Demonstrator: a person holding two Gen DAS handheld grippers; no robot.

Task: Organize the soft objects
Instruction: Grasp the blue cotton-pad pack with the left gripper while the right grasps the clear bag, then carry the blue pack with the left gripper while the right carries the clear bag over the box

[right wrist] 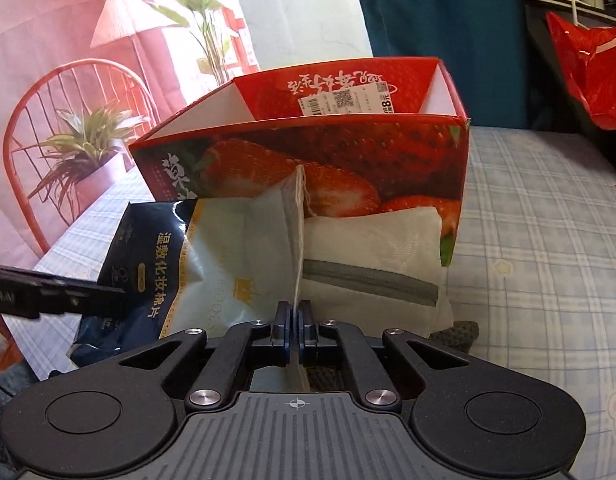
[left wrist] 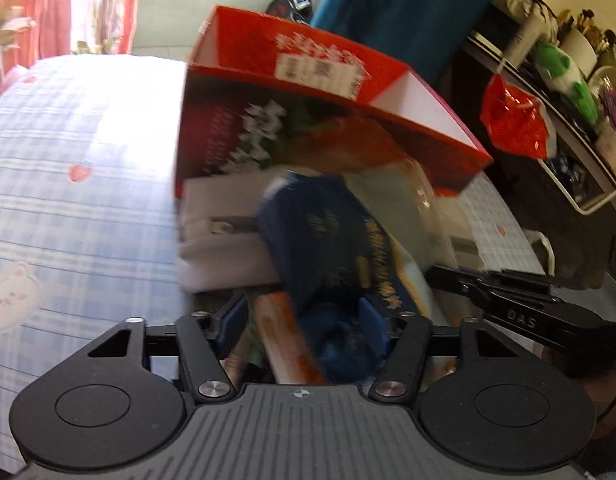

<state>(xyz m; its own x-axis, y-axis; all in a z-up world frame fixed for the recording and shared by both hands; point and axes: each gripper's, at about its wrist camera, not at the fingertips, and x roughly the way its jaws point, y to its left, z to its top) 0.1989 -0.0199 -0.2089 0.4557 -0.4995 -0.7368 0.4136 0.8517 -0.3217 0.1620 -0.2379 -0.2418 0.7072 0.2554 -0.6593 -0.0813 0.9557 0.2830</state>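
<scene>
A red strawberry-print box (right wrist: 308, 148) stands open on the bed, blurred in the left wrist view (left wrist: 308, 80). Leaning against its front are a dark blue packet (right wrist: 147, 264), a pale packet (right wrist: 235, 248) and a white zip pouch (right wrist: 368, 248). My right gripper (right wrist: 295, 320) is shut on a thin raised fold of the pale packet. My left gripper (left wrist: 303, 320) has its jaws apart around the lower end of the dark blue packet (left wrist: 328, 248). The right pad touches it, and a gap shows at the left pad. An orange object (left wrist: 283, 340) lies between the jaws too.
The bed has a blue plaid sheet (right wrist: 548, 240). A red plastic bag (right wrist: 588, 72) hangs from a dark shelf on the right. A teal curtain (right wrist: 436, 12) hangs behind the box. A dark knitted item (right wrist: 456, 332) lies under the pouch.
</scene>
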